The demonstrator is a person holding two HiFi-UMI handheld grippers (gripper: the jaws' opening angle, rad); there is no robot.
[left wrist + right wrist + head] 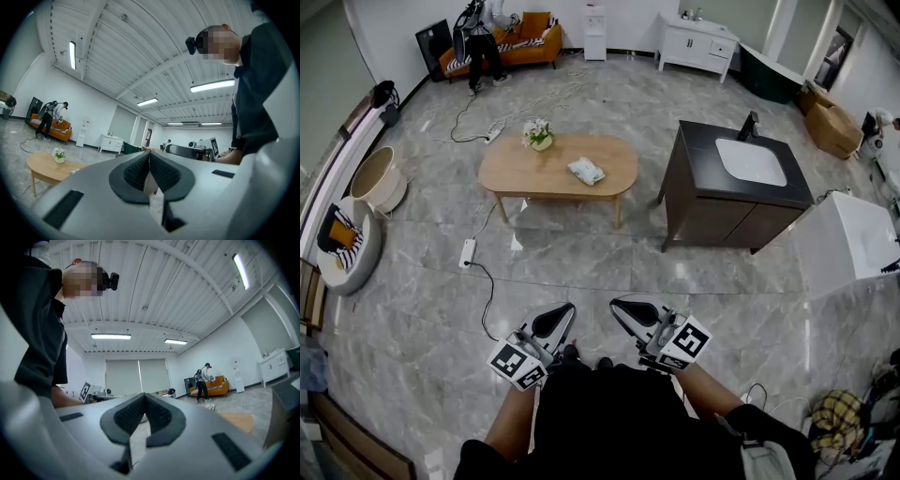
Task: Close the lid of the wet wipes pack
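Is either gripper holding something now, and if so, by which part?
Nothing is held. The left gripper and the right gripper are both shut and empty; the wet wipes pack lies apart on the wooden table.

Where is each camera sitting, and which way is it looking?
Head view: on the person's head, looking steeply down at the grey marble floor, oval wooden table and white wet wipes pack; forearms, left gripper and right gripper show.
Left gripper view: on the left gripper, tilted up at the ribbed white ceiling; its shut jaws and the person's dark torso show.
Right gripper view: on the right gripper, tilted up likewise; shut jaws and torso show.
Shared: all three see the orange sofa.
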